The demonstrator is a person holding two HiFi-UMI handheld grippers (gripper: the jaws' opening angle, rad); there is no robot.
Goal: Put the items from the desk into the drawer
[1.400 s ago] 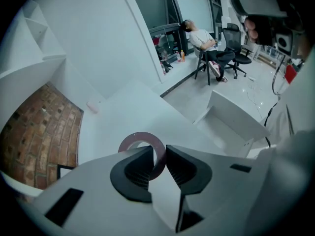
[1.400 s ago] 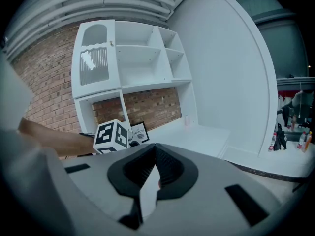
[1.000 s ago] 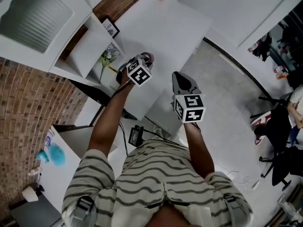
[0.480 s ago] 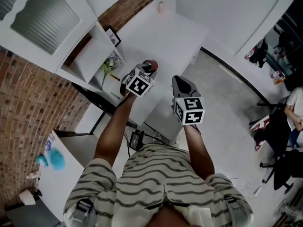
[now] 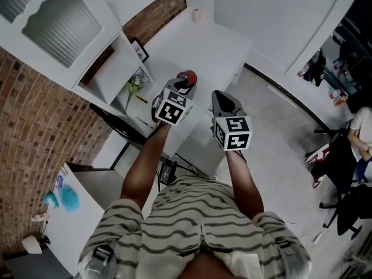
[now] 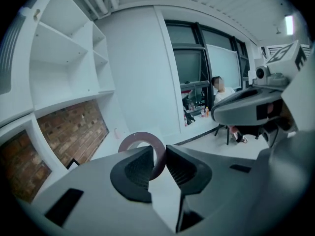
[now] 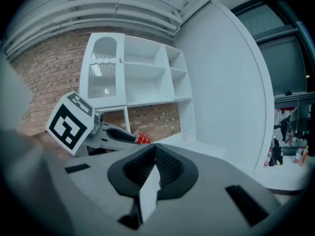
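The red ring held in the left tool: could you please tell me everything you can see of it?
The red ring is a flat, round band with an open centre, dull reddish, probably a roll of tape. It stands on edge, and its lower right rim is pinched between the pads of the left tool, which is shut on it. The rest sticks up past the tips. Nothing else touches it, and it hangs in the air above the white desk.

Tape roll [image 6: 142, 135] seemingly maroon, white desk [image 5: 197, 45]
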